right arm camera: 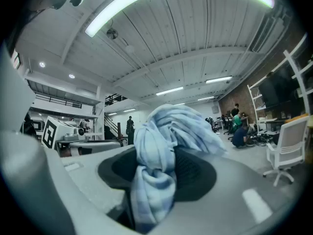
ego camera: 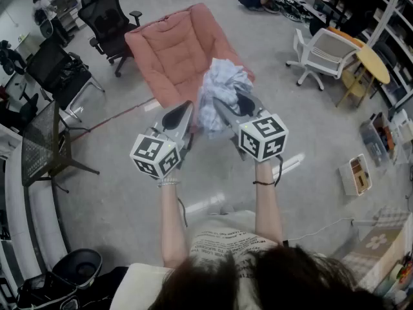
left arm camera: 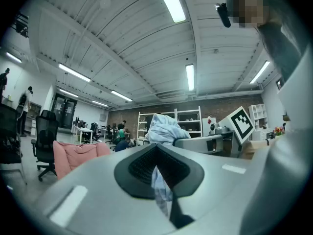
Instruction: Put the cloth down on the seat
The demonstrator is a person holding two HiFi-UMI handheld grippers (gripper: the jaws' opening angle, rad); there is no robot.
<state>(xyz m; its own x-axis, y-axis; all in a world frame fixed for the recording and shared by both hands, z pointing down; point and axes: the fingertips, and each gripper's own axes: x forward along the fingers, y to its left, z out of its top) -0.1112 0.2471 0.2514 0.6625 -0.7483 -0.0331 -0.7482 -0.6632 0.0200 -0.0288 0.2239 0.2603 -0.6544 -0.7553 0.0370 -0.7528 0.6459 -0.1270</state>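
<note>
A crumpled light-blue cloth [ego camera: 219, 95] hangs in the air between my two grippers, just in front of the pink cushioned seat [ego camera: 174, 50]. My left gripper [ego camera: 185, 117] is shut on a thin strip of the cloth [left arm camera: 161, 187], and the rest bunches up beyond its tips. In the left gripper view the pink seat [left arm camera: 73, 153] shows low at the left. My right gripper [ego camera: 233, 105] is shut on a thick wad of the cloth [right arm camera: 156, 170], which fills the gap between its jaws. Both grippers point up and forward, side by side.
Black office chairs [ego camera: 106, 18] stand behind the seat at the left. At the right are a white chair [ego camera: 319, 53] and a round yellow table [ego camera: 374, 63]. A black mesh chair [ego camera: 45, 144] is at the left, and a box [ego camera: 355, 173] lies on the floor.
</note>
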